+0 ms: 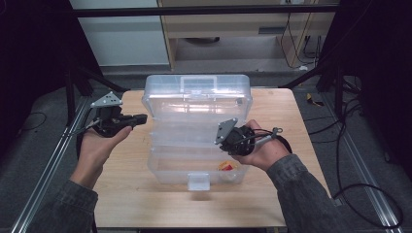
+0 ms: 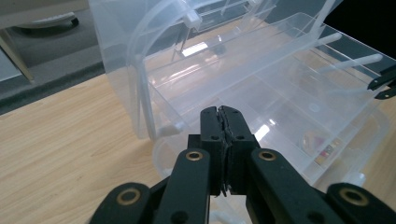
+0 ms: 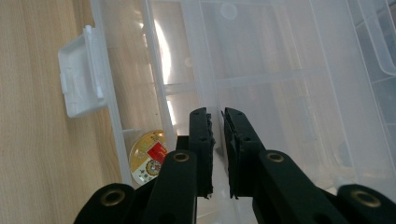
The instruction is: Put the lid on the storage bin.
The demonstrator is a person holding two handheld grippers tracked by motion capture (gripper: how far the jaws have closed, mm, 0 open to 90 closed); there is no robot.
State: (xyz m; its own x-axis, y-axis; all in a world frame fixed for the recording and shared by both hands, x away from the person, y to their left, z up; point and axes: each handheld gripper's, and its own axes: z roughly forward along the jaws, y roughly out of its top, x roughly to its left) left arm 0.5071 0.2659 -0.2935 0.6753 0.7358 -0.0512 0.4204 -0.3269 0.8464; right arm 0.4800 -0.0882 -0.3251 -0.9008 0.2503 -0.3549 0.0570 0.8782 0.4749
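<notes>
at the near edge of the wooden surface [image 1: 145,204] two sleeved forearms come in, each hand carrying a gripper. the left gripper [image 1: 138,118] is held over the left side of the surface, just beside the left end of a clear plastic box [image 1: 197,145] and apart from it; in the left gripper view its jaws are pressed together with nothing between them, and they point at the box's left end. the right gripper [image 3: 217,116] is held over the right part of the open box, in the right hand [image 1: 260,145]; in the right gripper view its jaws stand nearly together, a thin gap between the pads and nothing pinched, aimed down over a thin wall between compartments inside the box, though whether they touch it cannot be told.

the box sits in the middle of the surface, its white latch [image 1: 198,181] facing the near edge. the bottom tub is nearest, then a raised inner tray, and farthest the lid [image 1: 197,92] standing open toward the far edge, its handle on top. in the tub's near right corner compartment lies a round gold coin [image 3: 148,157] with a red patch, just behind the front wall and near the latch, close below and to the left of the right gripper's jaws in that gripper's view. the other compartments look bare.

beyond the far edge are a grey floor and a wooden cabinet [image 1: 243,24].
</notes>
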